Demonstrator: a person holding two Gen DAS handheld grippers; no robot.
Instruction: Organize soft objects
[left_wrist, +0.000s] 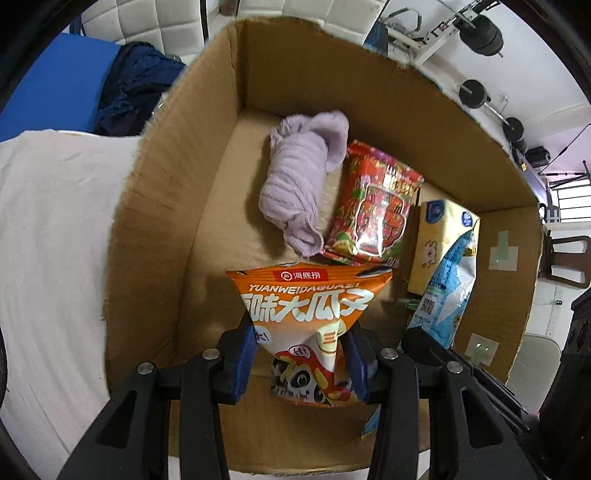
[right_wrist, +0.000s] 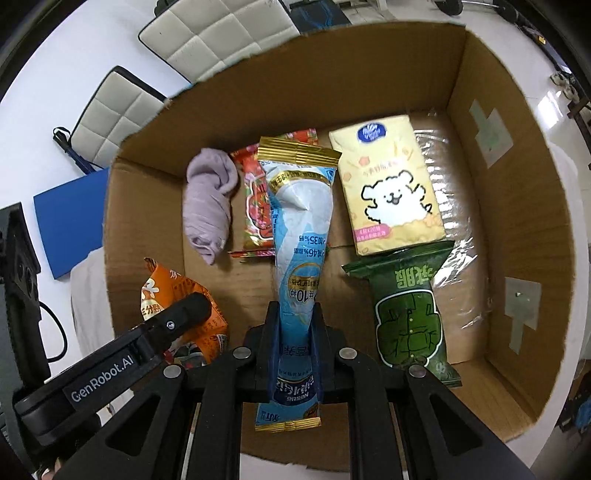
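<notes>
In the left wrist view, the left gripper (left_wrist: 299, 354) was closed tight on an orange snack bag (left_wrist: 306, 314), its blue pads pinching the bag's lower half while the top fanned out over the open cardboard box (left_wrist: 177, 184). Deeper in the box lay a rolled purple cloth (left_wrist: 295, 184), touching a red packet (left_wrist: 373, 206) on its right; beyond that stood a yellow tissue pack (left_wrist: 436, 236), with a blue and white pouch (left_wrist: 450, 280) held just in front of it. A white sheet (left_wrist: 55, 240) covered the surface left of the box. In the right wrist view, the right gripper (right_wrist: 295, 332) was clamped on the blue and white pouch (right_wrist: 301, 229), which hung over the box floor, overlapping the red packet (right_wrist: 256, 199). The purple cloth (right_wrist: 208, 199) lay to the left, the tissue pack (right_wrist: 391, 184) to the right, and a green snack bag (right_wrist: 410, 317) just below it. The left gripper (right_wrist: 177, 317) with its orange bag (right_wrist: 184, 299) showed at the box's left wall.
</notes>
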